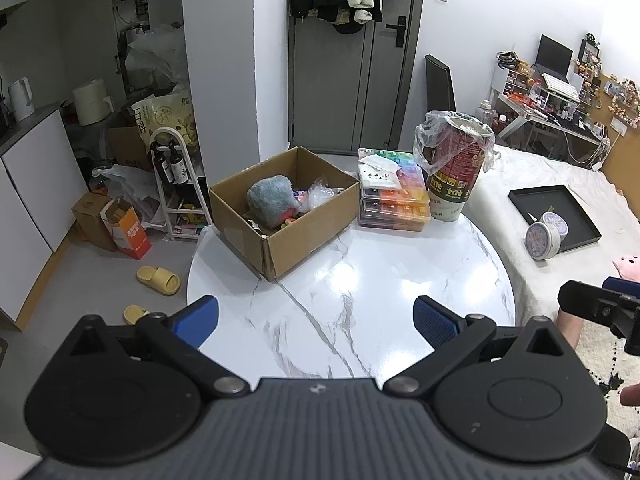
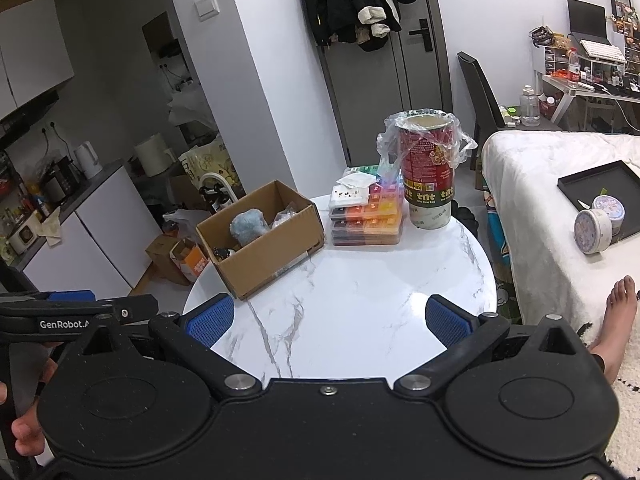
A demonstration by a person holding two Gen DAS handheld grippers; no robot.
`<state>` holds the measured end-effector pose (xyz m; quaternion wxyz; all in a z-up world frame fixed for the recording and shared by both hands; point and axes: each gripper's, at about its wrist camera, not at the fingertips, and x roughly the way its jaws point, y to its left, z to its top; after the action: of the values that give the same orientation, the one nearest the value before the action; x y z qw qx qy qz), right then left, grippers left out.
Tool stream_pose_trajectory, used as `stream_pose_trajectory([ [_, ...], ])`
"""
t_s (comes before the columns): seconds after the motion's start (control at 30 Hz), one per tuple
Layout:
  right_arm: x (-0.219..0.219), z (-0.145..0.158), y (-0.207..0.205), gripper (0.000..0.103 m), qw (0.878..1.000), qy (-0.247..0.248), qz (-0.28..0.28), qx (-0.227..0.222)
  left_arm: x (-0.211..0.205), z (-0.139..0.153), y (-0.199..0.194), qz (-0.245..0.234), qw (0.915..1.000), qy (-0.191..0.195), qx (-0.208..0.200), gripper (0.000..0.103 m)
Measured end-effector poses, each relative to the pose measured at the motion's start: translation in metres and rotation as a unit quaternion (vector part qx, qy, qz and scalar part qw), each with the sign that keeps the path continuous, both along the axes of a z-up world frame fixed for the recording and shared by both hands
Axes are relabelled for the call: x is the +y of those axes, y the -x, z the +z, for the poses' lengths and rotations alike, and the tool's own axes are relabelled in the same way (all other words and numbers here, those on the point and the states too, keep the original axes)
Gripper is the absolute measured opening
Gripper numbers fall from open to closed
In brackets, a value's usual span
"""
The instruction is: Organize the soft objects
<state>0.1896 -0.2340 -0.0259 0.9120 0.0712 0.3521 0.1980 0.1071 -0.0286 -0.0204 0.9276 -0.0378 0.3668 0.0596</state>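
Observation:
An open cardboard box (image 1: 312, 236) stands on the far left of the round white marble table (image 1: 360, 280). Inside it lie a fluffy grey-blue soft toy (image 1: 269, 204) and small bagged items (image 1: 320, 194). The box (image 2: 276, 252) and the toy (image 2: 248, 226) also show in the right wrist view. My left gripper (image 1: 316, 320) is open and empty above the table's near edge. My right gripper (image 2: 330, 320) is open and empty, also over the near edge. A pink soft object (image 1: 628, 266) lies on the bed at the right.
A stack of colourful clear organiser boxes (image 1: 394, 200) and a tall red cup in a plastic bag (image 1: 456, 164) stand at the table's back. A bed (image 2: 560, 216) with a black tray (image 2: 600, 196) and round tins is to the right. Slippers and boxes lie on the floor at left.

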Motion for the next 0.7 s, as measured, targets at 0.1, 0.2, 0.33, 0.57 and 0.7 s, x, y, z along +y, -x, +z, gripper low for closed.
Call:
stream_pose_trajectory([
  [0.1,0.0016,-0.0016,0.0018,0.103,1.0,0.001,0.005,0.0,0.0003,-0.0005,0.0002,0.0,1.0,0.0,-0.001,0.103],
  [0.2,0.002,-0.005,0.0021,0.103,1.0,-0.005,0.013,0.004,0.0002,-0.0008,0.0001,0.001,1.0,-0.001,-0.002,0.103],
  [0.33,0.0035,-0.0072,0.0015,0.103,1.0,0.0,0.011,0.009,0.0005,-0.001,0.0001,0.0,1.0,-0.003,0.0,0.103],
  [0.57,0.0023,-0.0067,0.0025,0.103,1.0,-0.001,0.005,0.008,-0.0006,-0.001,0.0,0.0,1.0,-0.004,0.001,0.103],
  [0.7,0.0024,-0.0067,0.003,0.103,1.0,0.0,0.006,0.008,-0.0024,-0.0018,0.0008,0.0,1.0,-0.009,-0.001,0.103],
])
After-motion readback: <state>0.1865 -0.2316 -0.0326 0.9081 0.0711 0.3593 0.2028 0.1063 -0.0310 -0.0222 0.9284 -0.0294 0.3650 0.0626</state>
